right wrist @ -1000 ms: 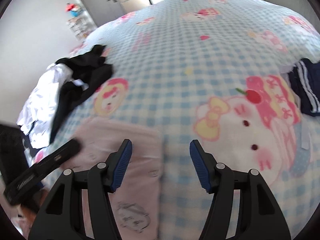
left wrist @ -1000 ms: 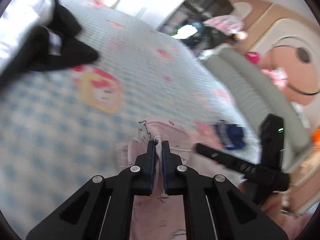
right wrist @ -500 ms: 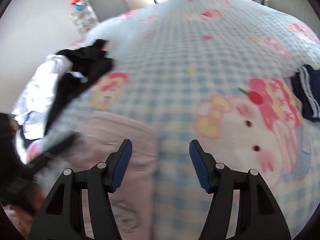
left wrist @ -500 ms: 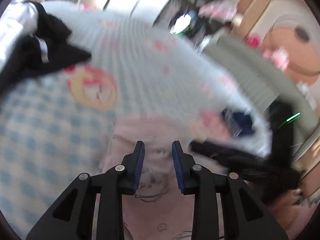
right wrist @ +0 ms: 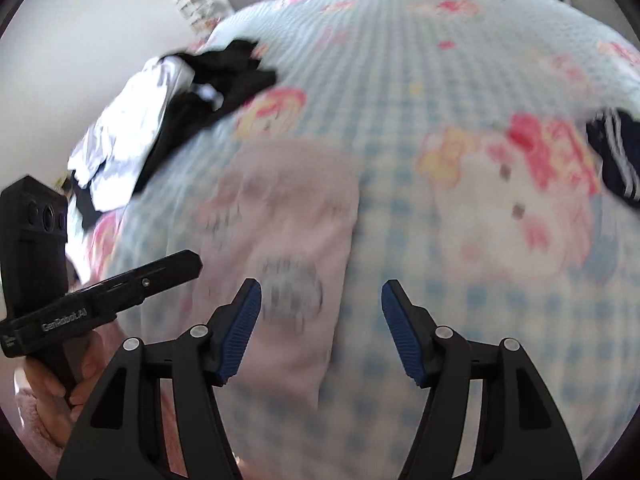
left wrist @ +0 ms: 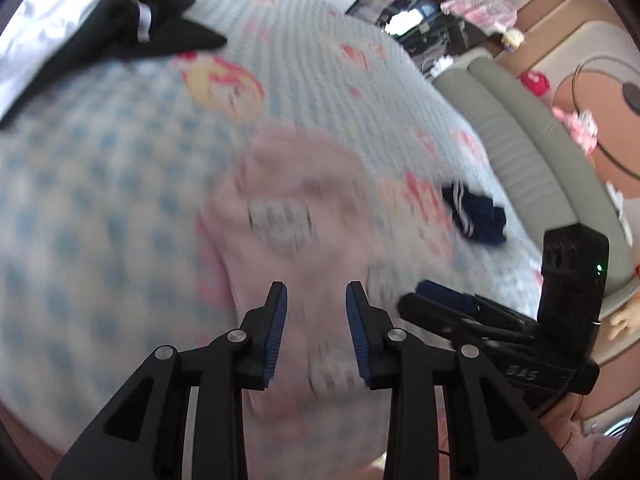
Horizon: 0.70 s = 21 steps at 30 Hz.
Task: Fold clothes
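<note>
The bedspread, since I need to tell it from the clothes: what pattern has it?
The bedspread is blue-and-white check with pink cartoon prints; right wrist view.

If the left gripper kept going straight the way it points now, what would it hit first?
Most likely the pink garment lying on the bed: it fills the open gap of the left gripper. Blur makes depth uncertain.

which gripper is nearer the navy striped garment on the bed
Right. The right gripper hovers open over the checked bedspread, between the pink folded garment and the navy striped garment. The left gripper hangs open over the pink one, farther away.
</note>
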{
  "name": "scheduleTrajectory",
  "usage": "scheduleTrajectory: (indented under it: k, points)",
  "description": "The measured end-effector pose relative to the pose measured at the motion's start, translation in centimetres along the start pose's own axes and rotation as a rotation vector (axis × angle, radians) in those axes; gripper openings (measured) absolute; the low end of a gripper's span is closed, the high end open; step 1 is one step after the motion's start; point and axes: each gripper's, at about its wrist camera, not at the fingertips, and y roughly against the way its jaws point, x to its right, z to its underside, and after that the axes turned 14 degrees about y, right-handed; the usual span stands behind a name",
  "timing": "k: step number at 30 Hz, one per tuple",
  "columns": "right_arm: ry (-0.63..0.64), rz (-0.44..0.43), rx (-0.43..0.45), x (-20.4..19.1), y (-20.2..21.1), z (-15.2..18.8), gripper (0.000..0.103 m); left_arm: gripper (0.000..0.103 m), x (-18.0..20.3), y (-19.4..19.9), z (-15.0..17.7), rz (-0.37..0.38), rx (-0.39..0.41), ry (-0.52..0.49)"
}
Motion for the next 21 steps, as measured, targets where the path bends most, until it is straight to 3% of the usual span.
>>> scheduleTrajectory:
  k: [3,6,10,14,18,21]
  points:
    - [-0.016,0.037,-0.052,0.3,-0.7,2.7,0.063,0.032,-0.4,-1.2,1.6,-0.175,0.017,-0.016]
    - [-0.014,0.041,-0.056,-0.1,-0.9,3.5,0.062,0.032,0.1,1.1,1.7,-0.168,0.127,0.029]
    - [-0.005,0.039,-0.052,-0.8,-1.2,4.2,0.062,0.036,2.7,1.8,2.4,-0.104,0.188,-0.040]
    - [0.003,0.038,-0.049,-1.5,-1.4,4.8,0.062,0.036,2.1,-1.4,3.3,-0.156,0.086,-0.037]
    - [0.000,0.064,-0.057,-1.8,-1.3,5.4,0.061,0.036,0.8,-1.2,4.1,-0.209,0.100,-0.022]
    - [-0.015,0.114,-0.077,-1.5,-1.0,5.8,0.061,0.038,-1.3,0.4,4.0,-0.198,0.138,0.088]
